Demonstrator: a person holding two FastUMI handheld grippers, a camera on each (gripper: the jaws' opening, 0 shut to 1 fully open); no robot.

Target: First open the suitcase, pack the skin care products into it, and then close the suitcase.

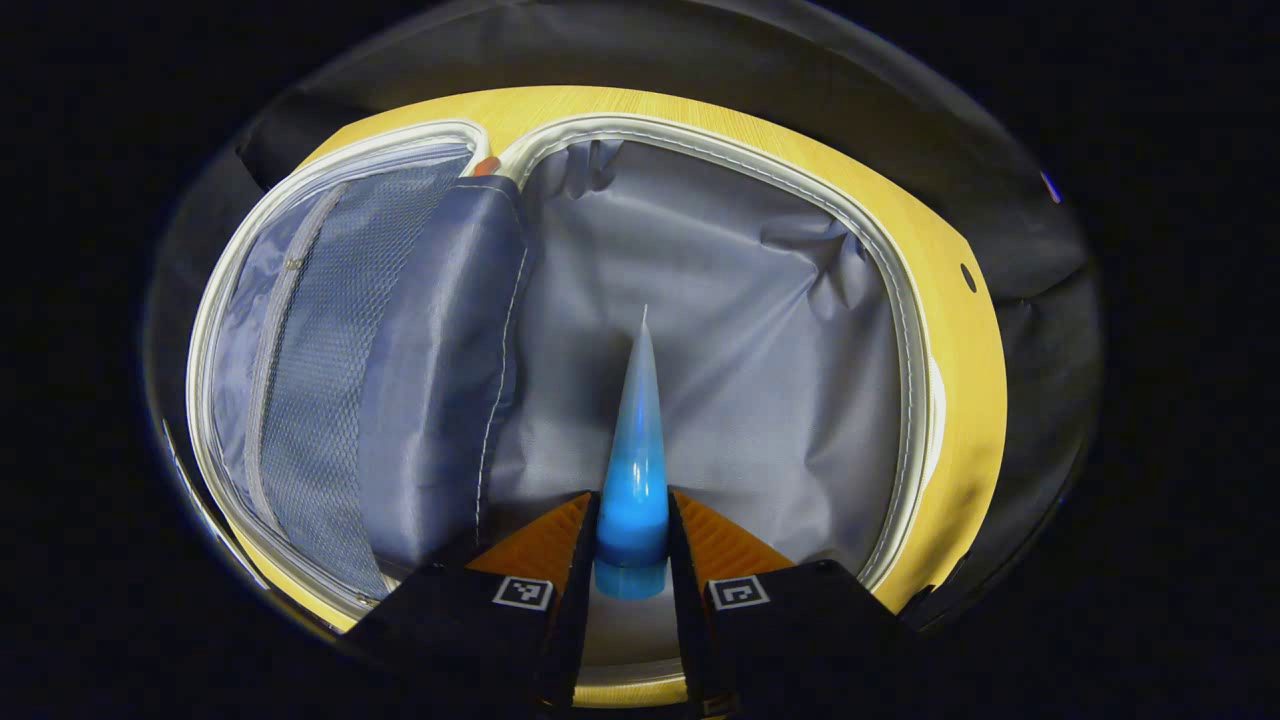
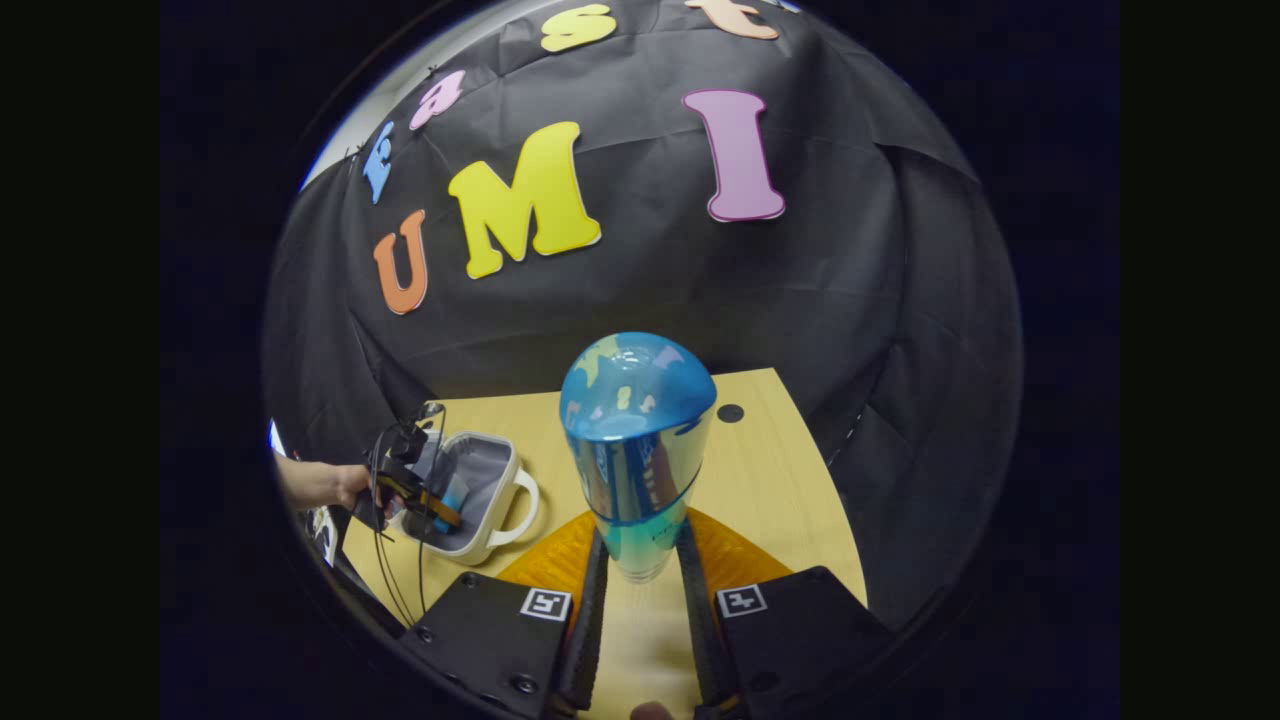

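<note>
The suitcase (image 1: 760, 330) lies open on the yellow counter (image 1: 960, 340), its grey lining bare; a mesh zip pocket (image 1: 310, 370) sits at nine o'clock in the left gripper view. The left gripper (image 1: 632, 545) hangs over the grey lining, clamped on a blue tube (image 1: 636, 470) pointing to twelve o'clock. In the right gripper view the open suitcase sits at eight o'clock, a hand (image 2: 335, 487) beside it, and the right gripper (image 2: 640, 555) grips a shiny blue bottle (image 2: 637, 440) above the counter, well apart from the suitcase.

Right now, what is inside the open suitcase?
Grey lining and a mesh zip pocket line the suitcase. The left gripper holds a blue tube over it. The floor beneath the jaws is hidden.
</note>
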